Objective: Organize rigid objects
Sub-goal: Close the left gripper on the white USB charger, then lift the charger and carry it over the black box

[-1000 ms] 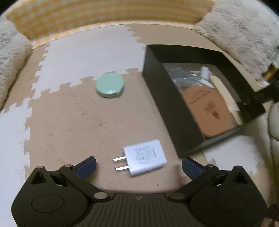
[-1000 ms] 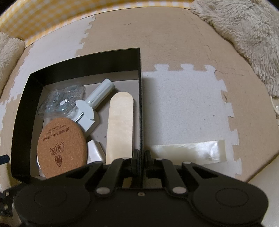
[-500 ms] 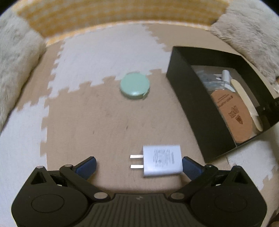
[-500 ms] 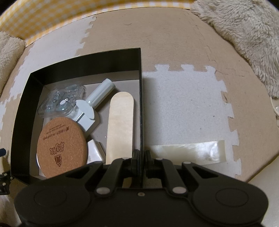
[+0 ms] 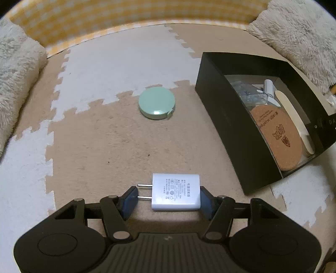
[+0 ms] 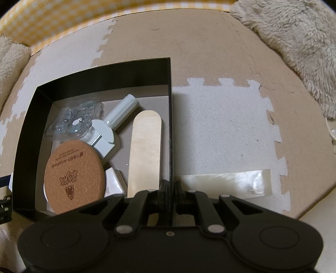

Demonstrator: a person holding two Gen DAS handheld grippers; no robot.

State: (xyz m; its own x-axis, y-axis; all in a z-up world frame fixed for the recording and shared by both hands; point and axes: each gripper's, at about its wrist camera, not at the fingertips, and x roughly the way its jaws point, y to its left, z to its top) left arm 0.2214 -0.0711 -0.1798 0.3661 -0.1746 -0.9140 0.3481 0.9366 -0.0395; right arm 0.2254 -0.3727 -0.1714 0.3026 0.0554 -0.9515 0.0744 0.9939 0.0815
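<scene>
The left tongs [image 5: 168,198] had just been closing around the white plug adapter [image 5: 176,194], which lay flat on the foam mat floor [image 5: 105,147] between the blue pads. The right-hand pad touched the adapter's end; the left-hand pad [image 5: 129,200] sat at the tips of the two metal prongs, and whether it pressed on them could not be made out. The print on the adapter's face was too small to read.

The right tongs [image 6: 169,194] were pressed together on the near end of the black box's right wall [image 6: 170,126], the thin wall pinched between the pads.

Inside the black box [image 6: 27,136] lay a round cork coaster [image 6: 73,176], a pale wooden stick [image 6: 145,151] whose near end was hidden behind the tongs, a white tube-shaped piece [image 6: 122,114], and a crumpled clear plastic item [image 6: 73,121]. A white object under the coaster was mostly covered and could not be identified.

Beyond the adapter, well apart from it, a round mint-green case [image 5: 156,103] sat on the floor to the left of the box. A strip of clear tape [image 6: 226,184] lay on the floor just right of the box. Fluffy fabric [image 6: 294,42] and a yellow checked cloth [image 5: 126,19] were cut off by the frame edges.
</scene>
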